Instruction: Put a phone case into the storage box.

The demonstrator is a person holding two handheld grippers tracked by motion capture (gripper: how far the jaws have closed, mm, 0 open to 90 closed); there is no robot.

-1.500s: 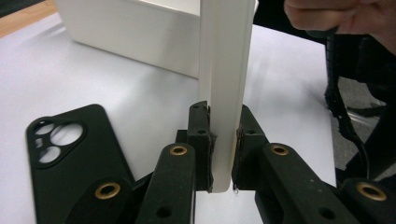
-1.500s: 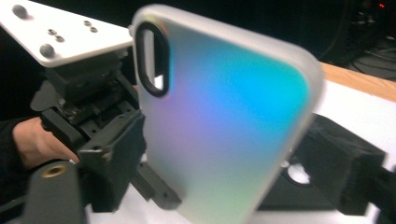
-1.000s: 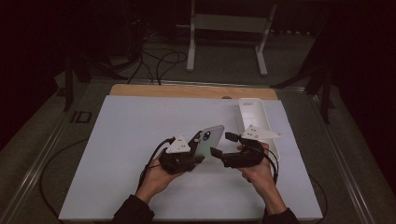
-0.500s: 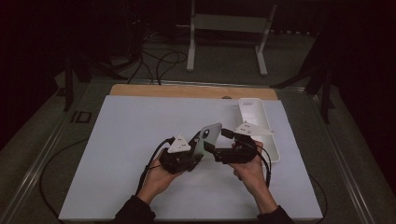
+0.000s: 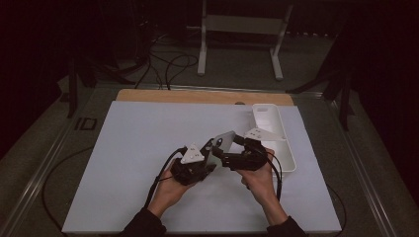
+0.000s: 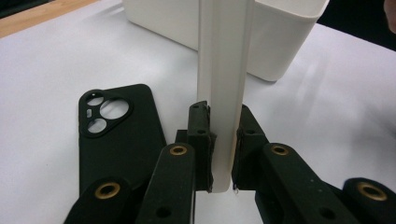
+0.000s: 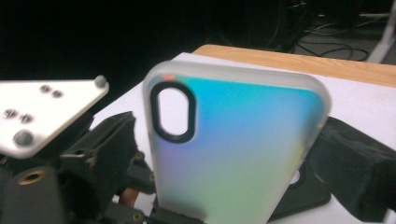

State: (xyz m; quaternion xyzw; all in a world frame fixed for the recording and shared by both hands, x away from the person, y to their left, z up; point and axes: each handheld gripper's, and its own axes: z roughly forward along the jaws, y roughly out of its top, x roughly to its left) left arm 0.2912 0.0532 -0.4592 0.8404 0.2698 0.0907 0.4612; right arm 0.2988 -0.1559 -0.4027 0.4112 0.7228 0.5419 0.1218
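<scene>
One phone case (image 6: 224,93) is pinched upright in the left claw (image 6: 223,154) mid-frame, the right claw (image 5: 232,157) looks open beside it, and putting it in the white bin (image 5: 284,143) seems left.

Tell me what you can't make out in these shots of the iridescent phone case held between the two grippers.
- Right gripper, high view: too small and dark to tell whether its jaws are open or shut.
- Iridescent frosted phone case, right gripper view: bottom cut off by the frame edge.
- Black phone case on the table, left gripper view: lower end hidden behind the left gripper.
- White plastic bin, left gripper view: inside hidden by its wall.
</scene>
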